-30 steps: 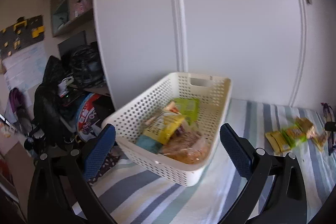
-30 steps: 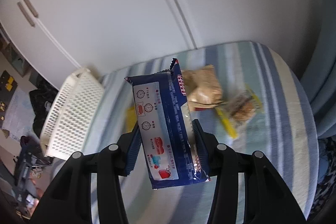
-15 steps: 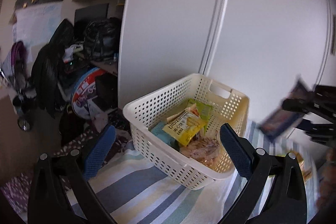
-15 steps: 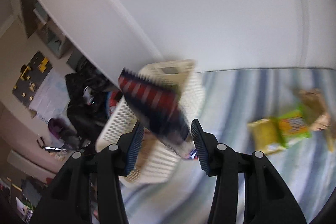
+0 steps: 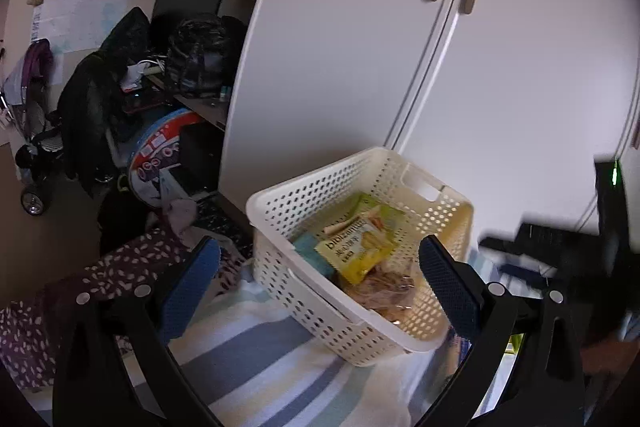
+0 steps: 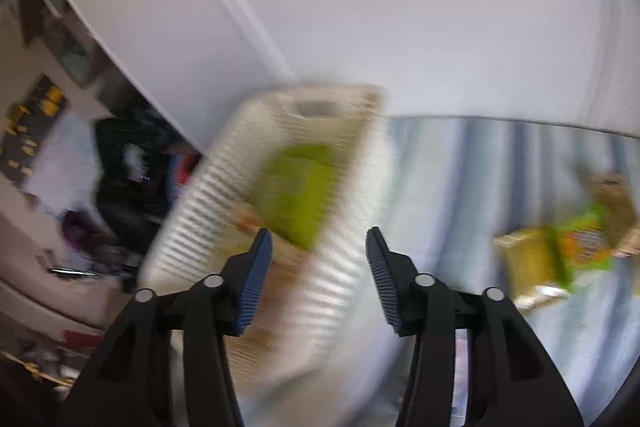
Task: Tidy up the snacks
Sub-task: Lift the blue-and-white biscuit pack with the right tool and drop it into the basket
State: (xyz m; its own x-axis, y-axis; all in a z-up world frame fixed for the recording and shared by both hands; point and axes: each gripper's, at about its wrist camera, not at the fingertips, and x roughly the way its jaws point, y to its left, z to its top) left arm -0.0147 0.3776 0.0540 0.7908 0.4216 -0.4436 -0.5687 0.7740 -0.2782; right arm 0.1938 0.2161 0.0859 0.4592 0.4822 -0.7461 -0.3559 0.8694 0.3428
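Both my tongs, left gripper (image 5: 316, 283) and right gripper (image 6: 318, 263), gape empty; swinging this fast near the basket (image 5: 360, 331) risks knocking it off the bed's edge.

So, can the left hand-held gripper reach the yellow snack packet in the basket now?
Probably yes: the left hand-held gripper is open, the white basket has no lid, and the yellow snack packet lies on top.
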